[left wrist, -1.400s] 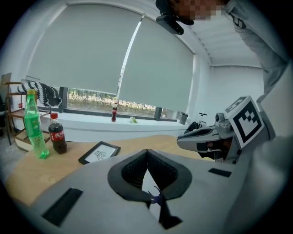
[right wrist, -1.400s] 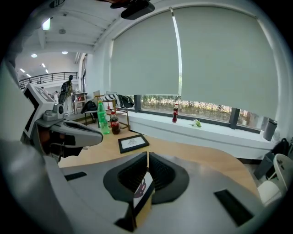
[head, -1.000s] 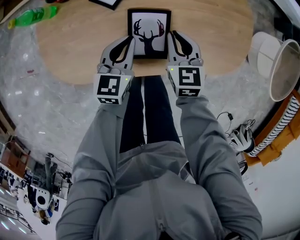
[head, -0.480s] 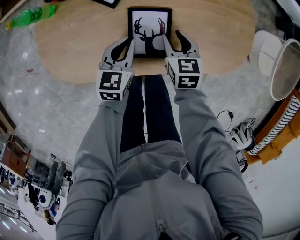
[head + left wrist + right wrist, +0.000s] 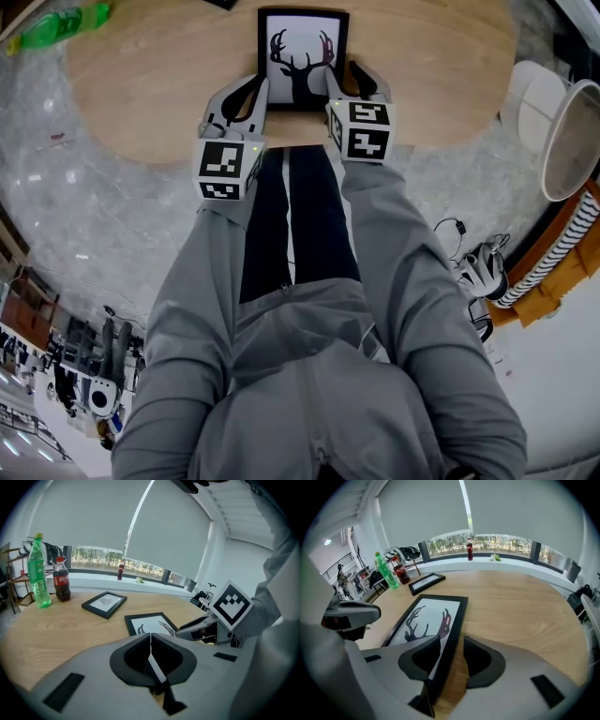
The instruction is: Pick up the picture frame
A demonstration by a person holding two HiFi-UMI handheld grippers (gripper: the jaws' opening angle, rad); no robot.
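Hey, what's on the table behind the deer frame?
A smaller black frame, then a green bottle and a cola bottle. The left gripper hides the near edge of the deer frame.

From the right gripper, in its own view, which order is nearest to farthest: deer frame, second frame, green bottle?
1. Deer frame, edge between the opening jaws.
2. Second frame, behind it, leftward.
3. Green bottle, far left.

The black picture frame (image 5: 303,58), holding a white print of a deer silhouette, lay flat. Its right edge stood between the right gripper's (image 5: 349,82) opening jaws, and its left edge was just beside the left gripper (image 5: 251,89).
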